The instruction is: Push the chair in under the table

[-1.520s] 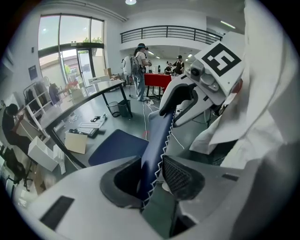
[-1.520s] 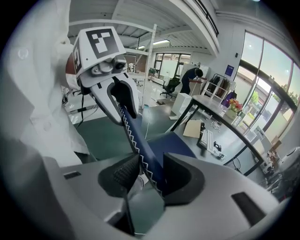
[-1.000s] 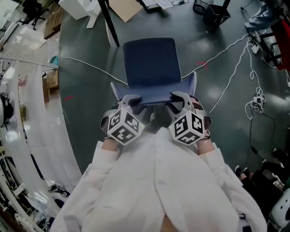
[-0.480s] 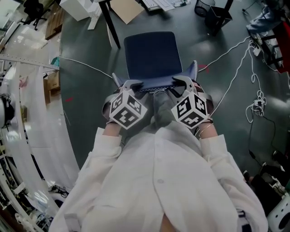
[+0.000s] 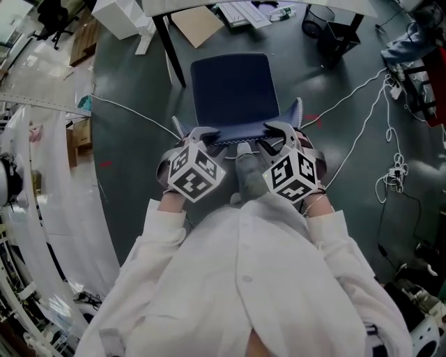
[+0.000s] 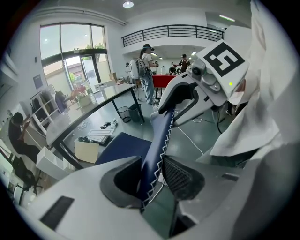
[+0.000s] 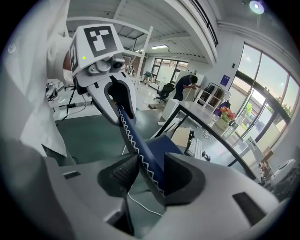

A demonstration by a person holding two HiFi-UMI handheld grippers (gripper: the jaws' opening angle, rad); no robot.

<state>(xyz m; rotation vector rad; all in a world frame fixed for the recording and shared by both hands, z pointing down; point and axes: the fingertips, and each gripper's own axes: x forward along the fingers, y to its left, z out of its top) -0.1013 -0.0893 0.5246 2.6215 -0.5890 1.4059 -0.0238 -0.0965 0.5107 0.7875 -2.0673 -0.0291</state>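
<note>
The left gripper (image 5: 203,132) and right gripper (image 5: 277,128) each clamped one end of the chair (image 5: 233,87) back, presumably to steer the push square toward the far table (image 5: 174,5).

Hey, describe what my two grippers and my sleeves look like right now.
The left gripper and right gripper are light grey plastic, with wide rounded jaws lined with black ribbed pads. Each carries a white cube printed with black square markers. Your sleeves are white, part of a loose white coat.
</note>
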